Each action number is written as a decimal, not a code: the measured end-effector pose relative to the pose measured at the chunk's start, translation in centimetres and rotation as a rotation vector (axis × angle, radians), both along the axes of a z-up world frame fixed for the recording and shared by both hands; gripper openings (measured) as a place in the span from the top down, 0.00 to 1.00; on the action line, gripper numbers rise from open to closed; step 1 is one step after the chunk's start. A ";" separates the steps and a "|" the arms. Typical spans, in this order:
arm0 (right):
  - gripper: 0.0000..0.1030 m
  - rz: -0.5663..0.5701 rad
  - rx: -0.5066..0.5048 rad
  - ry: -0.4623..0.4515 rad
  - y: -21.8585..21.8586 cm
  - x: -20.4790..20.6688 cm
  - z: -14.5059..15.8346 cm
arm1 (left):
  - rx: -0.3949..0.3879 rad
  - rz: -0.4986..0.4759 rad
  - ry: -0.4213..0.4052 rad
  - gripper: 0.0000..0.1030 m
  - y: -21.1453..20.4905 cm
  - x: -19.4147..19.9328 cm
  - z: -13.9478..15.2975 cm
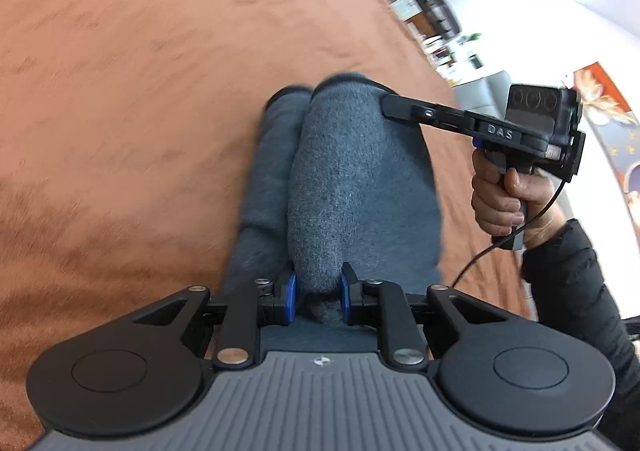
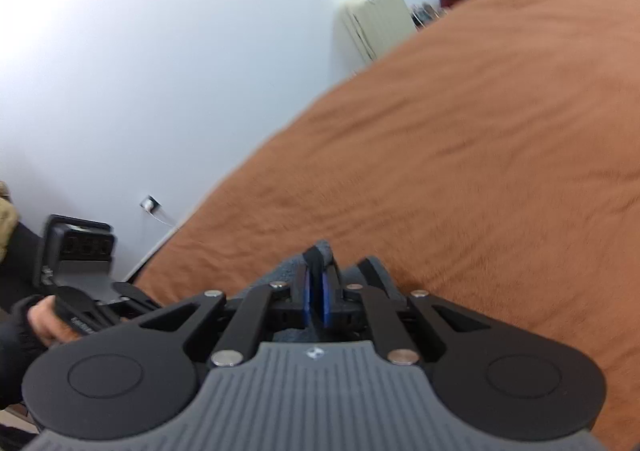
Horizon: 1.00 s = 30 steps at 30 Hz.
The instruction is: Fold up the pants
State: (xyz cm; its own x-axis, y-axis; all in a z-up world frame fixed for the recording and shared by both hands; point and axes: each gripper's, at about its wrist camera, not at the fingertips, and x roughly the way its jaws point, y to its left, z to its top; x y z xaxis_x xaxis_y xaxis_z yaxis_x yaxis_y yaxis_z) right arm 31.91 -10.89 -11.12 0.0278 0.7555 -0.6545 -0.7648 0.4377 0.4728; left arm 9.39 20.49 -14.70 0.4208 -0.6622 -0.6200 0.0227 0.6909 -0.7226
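Observation:
Grey knit pants lie lengthwise on an orange-brown bedspread, one leg folded over the other. My left gripper is shut on a bunched fold at the near end, its blue pads squeezing the fabric from both sides. My right gripper reaches in from the right and meets the far end of the pants. In the right wrist view that gripper has its pads together, with grey fabric showing around and past the fingertips.
A hand in a dark sleeve holds the right tool, with a cable hanging from it. The bedspread stretches wide to the left and beyond the pants. A cream suitcase stands against the white wall past the bed's edge.

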 end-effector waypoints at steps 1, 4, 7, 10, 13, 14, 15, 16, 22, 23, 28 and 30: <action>0.98 0.000 -0.028 0.008 0.8 0.0 -1.2 | 0.009 -0.001 0.016 0.78 0.0 -0.1 -0.5; 0.88 -0.017 -0.124 0.021 2.9 -0.5 -4.8 | 0.015 -0.001 0.027 0.78 0.0 -0.7 -0.6; 0.85 -0.055 -0.115 -0.020 2.7 -1.6 -4.4 | -0.006 0.002 0.007 0.78 0.6 -1.3 0.2; 0.67 -0.117 -0.057 -0.095 0.2 -3.4 -1.7 | -0.006 0.005 -0.032 0.73 1.0 -2.1 1.7; 0.64 -0.229 -0.033 -0.206 -3.4 -6.7 1.3 | 0.005 0.016 -0.098 0.37 1.2 -3.0 3.6; 0.65 -0.258 -0.024 -0.220 -4.5 -7.9 1.8 | -0.004 0.019 -0.116 0.31 1.3 -3.0 3.9; 0.65 -0.288 -0.003 -0.221 -5.8 -9.3 2.0 | -0.014 0.023 -0.128 0.28 1.4 -2.9 4.0; 0.65 -0.314 0.009 -0.216 -6.7 -10.4 2.0 | -0.018 0.030 -0.124 0.28 1.3 -2.6 4.0; 0.67 -0.420 -0.025 -0.153 -8.5 -16.7 -1.6 | 0.037 0.033 -0.065 0.62 -0.8 -0.6 2.7; 0.67 -0.431 -0.042 -0.154 -8.3 -17.5 -2.4 | 0.058 0.033 -0.059 0.73 -1.0 -0.5 2.6; 0.67 -0.512 -0.090 -0.147 -7.5 -19.8 -4.9 | 0.111 0.005 -0.062 0.79 -1.6 -1.6 2.6; 0.67 -0.513 -0.104 -0.139 -7.6 -19.5 -5.3 | 0.148 0.009 -0.049 0.80 -1.3 -2.2 2.6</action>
